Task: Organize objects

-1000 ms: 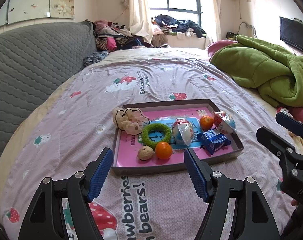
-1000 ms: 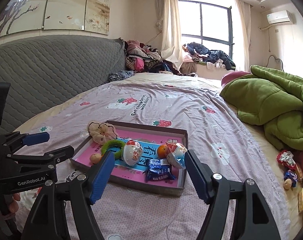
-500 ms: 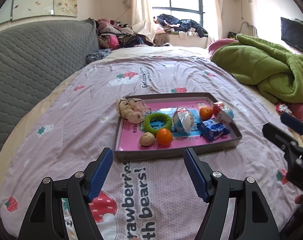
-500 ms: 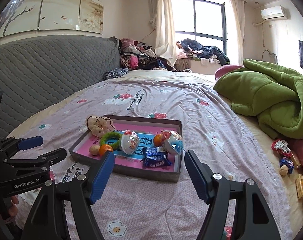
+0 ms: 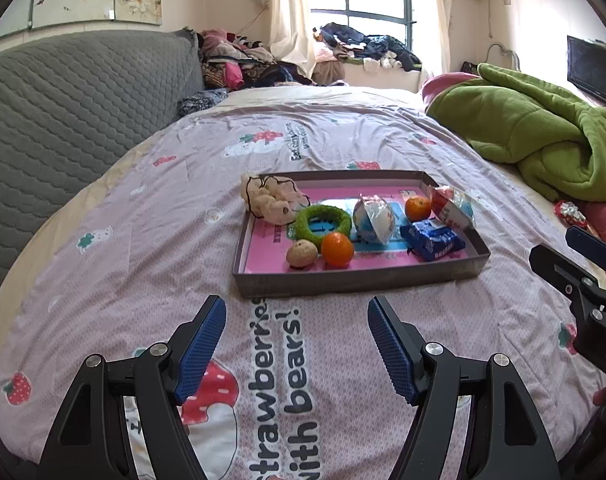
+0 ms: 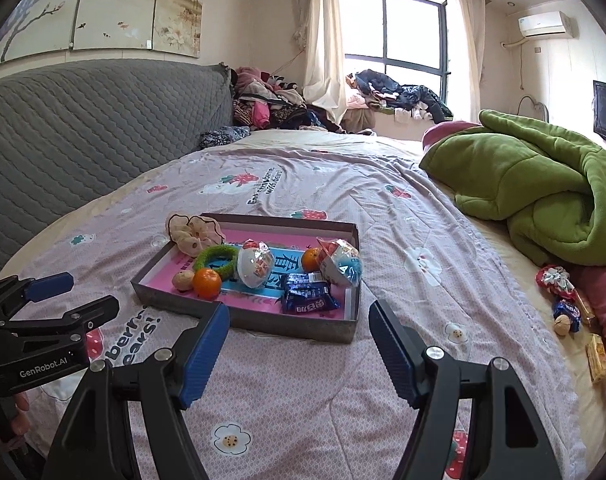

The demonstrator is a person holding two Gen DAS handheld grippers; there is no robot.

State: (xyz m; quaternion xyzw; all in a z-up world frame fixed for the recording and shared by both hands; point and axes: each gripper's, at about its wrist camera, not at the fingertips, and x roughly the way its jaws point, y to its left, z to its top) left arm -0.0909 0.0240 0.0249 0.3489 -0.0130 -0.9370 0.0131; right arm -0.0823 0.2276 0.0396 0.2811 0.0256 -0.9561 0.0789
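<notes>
A shallow grey tray point(image 5: 355, 280) point(image 6: 247, 318) with a pink floor lies on the bed. In it sit a cream scrunchie point(image 5: 271, 200), a green ring point(image 5: 323, 222), a walnut point(image 5: 301, 255), two oranges point(image 5: 337, 249) point(image 5: 418, 208), two foil-wrapped eggs point(image 5: 374, 219) point(image 5: 451, 206) and a blue snack packet point(image 5: 433, 239). My left gripper point(image 5: 297, 344) hovers open in front of the tray's near wall, nothing between its fingers. My right gripper point(image 6: 299, 350) stands open before the tray's right corner, also empty. Each gripper shows at the edge of the other's view.
Loose sweets, a walnut point(image 6: 561, 325) and a yellow packet point(image 6: 597, 356) lie at the bed's right edge. A green blanket point(image 5: 543, 136) is heaped on the right. A grey quilted headboard point(image 5: 63, 120) runs along the left. Clothes pile by the window.
Both grippers have drawn back from the tray, which now sits farther away in both views. Both stay open and empty.
</notes>
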